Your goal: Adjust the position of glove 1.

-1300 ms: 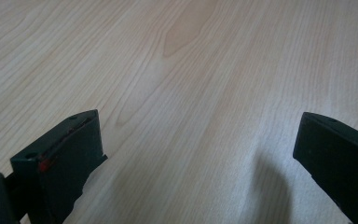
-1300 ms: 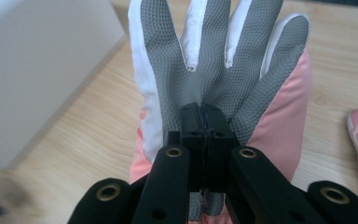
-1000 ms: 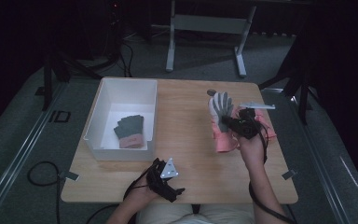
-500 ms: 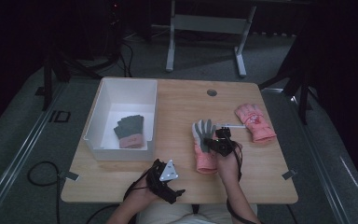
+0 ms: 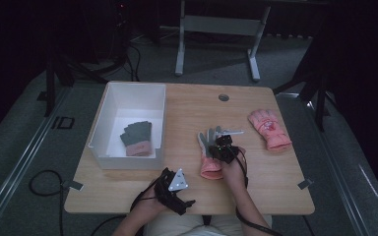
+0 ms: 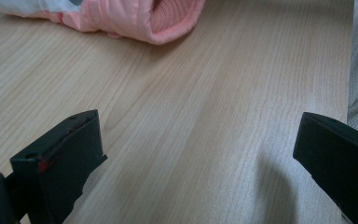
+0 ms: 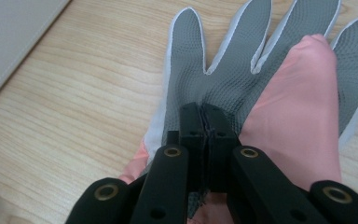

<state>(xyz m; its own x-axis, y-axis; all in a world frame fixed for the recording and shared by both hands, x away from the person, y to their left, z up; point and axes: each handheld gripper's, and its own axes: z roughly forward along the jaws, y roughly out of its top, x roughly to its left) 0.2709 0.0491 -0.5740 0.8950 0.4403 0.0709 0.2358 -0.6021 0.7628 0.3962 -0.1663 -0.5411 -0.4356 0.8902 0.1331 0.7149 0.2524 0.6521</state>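
A pink glove with a grey gripped palm [image 5: 207,153] lies palm up on the wooden table [image 5: 187,113], front of middle. My right gripper [image 5: 222,146] is shut on it, its jaws pinching the grey palm fabric [image 7: 223,70] at its middle [image 7: 206,122]. A matching pink glove [image 5: 269,129] lies back up to the right. My left gripper [image 5: 177,189] rests near the table's front edge, open and with nothing between its fingers [image 6: 196,154]. The held glove's pink cuff [image 6: 168,14] lies a short way ahead of it.
A white bin [image 5: 134,88] stands at the table's left, and a grey glove with a pink cuff [image 5: 138,138] lies inside it. One bin wall [image 7: 9,32] is close to the held glove's left. A round grommet hole [image 5: 223,97] sits near the far edge.
My right gripper came down and left from beside the other pink glove, carrying the grey-palmed glove toward the table's front, where it now lies. The left gripper stayed put.
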